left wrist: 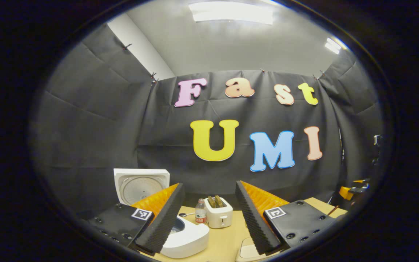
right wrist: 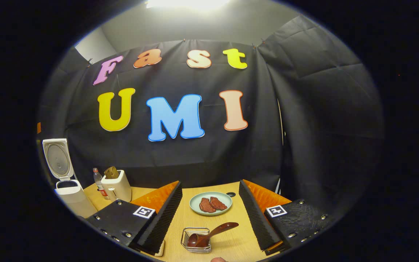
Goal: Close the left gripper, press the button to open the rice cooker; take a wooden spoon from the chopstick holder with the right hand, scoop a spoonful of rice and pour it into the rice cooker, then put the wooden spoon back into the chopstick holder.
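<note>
Wooden spoon (right wrist: 209, 233) lies tilted in the wire chopstick holder (right wrist: 195, 240) near the front edge of the bench (right wrist: 231, 243), between the spread, empty fingers of the right gripper (right wrist: 209, 214). Beyond sits a plate (right wrist: 210, 203) of meat. Left gripper (left wrist: 209, 214) gapes wide, empty, over the open rice cooker (left wrist: 186, 238), toaster (left wrist: 218, 213) behind.

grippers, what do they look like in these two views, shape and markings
In both views, the left gripper and the right gripper look alike: two long fingers with ribbed, sawtooth inner faces and grooved outer sides, widening toward flat black blocks studded with screws. Each block carries a small square black-and-white marker tag. No cables or sleeves are visible.
</note>
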